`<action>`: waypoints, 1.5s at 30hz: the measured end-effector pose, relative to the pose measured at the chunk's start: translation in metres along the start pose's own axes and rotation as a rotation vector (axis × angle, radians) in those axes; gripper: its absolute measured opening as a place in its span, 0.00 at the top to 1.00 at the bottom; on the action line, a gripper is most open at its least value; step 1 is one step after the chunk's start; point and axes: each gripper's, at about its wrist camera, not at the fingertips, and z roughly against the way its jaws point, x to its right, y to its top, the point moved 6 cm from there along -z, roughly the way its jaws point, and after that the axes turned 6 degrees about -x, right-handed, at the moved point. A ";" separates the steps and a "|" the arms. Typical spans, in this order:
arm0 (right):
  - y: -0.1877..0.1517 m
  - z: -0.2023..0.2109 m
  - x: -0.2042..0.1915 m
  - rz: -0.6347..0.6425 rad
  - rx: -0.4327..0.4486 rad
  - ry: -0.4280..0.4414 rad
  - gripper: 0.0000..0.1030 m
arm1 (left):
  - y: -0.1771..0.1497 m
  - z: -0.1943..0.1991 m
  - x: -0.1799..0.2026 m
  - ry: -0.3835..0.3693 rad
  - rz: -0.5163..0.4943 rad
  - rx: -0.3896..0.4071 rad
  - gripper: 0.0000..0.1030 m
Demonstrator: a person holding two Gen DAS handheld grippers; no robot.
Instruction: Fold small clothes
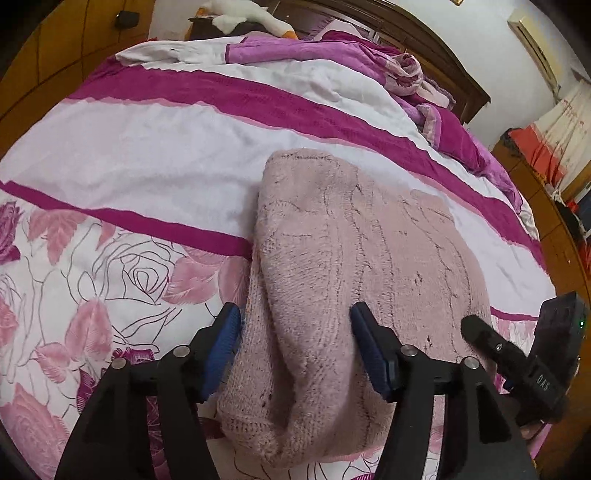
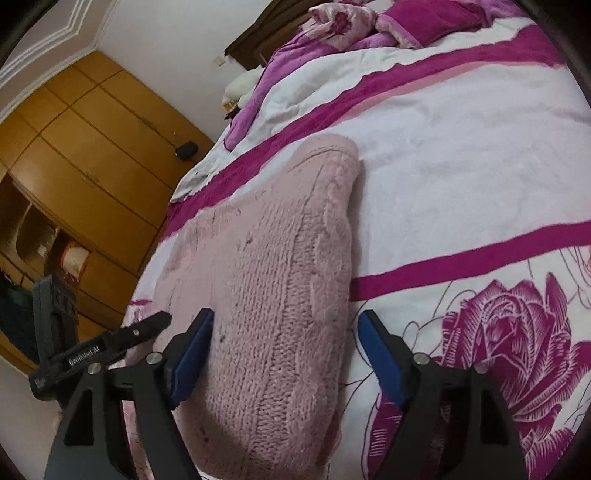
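Observation:
A pale pink knitted sweater (image 1: 354, 258) lies folded on the bed, its sides turned in; it also shows in the right wrist view (image 2: 273, 280). My left gripper (image 1: 295, 314) is open, its blue pads straddling the sweater's near left edge. My right gripper (image 2: 284, 319) is open, straddling the sweater's near right edge. The right gripper's black body (image 1: 517, 358) shows at the right of the left wrist view, and the left gripper's body (image 2: 110, 343) shows at the left of the right wrist view.
The bed cover (image 1: 147, 155) is white with magenta stripes and rose prints. A crumpled purple quilt (image 1: 406, 70) and a plush goose (image 1: 243, 14) lie near the headboard. A wooden wardrobe (image 2: 74, 147) stands beside the bed.

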 end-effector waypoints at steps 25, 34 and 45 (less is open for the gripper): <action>-0.003 -0.010 0.002 0.032 -0.027 0.053 0.24 | -0.010 -0.018 -0.007 -0.193 0.061 -0.026 0.48; -0.001 -0.007 -0.006 0.026 0.003 0.098 0.49 | -0.009 -0.014 -0.006 -0.328 0.110 -0.032 0.77; 0.009 0.026 -0.040 0.005 -0.009 0.162 0.54 | -0.012 0.025 0.014 -0.408 0.122 -0.033 0.84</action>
